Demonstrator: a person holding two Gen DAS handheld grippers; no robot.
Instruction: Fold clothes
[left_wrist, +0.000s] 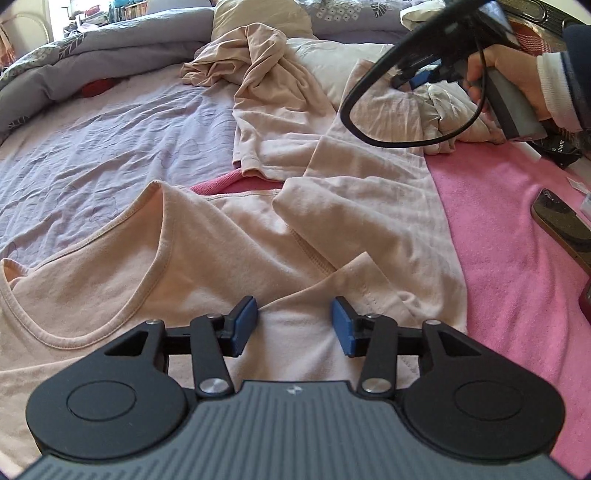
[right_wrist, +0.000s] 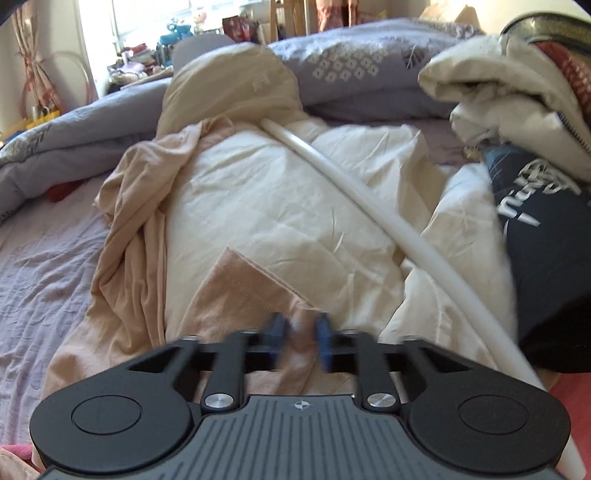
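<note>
A pale pink long-sleeved shirt (left_wrist: 229, 236) lies spread on the bed, its neckline (left_wrist: 110, 306) at the lower left. My left gripper (left_wrist: 294, 326) hovers low over the shirt near the shoulder, open, with cloth lying under the gap between its blue pads. One sleeve (left_wrist: 376, 155) runs away to the upper right. There a hand (left_wrist: 517, 92) holds my right gripper (left_wrist: 417, 79). In the blurred right wrist view the right gripper (right_wrist: 301, 336) has its pads close together with the pink sleeve end (right_wrist: 240, 291) pinched between them.
A second peach garment (left_wrist: 266, 92) lies crumpled beyond the shirt. A cream duvet (right_wrist: 277, 206), a white tube (right_wrist: 369, 199) and a dark printed garment (right_wrist: 535, 240) lie ahead of the right gripper. A pink blanket (left_wrist: 517, 258) with a phone (left_wrist: 565, 221) is at right, lilac sheet (left_wrist: 92, 147) at left.
</note>
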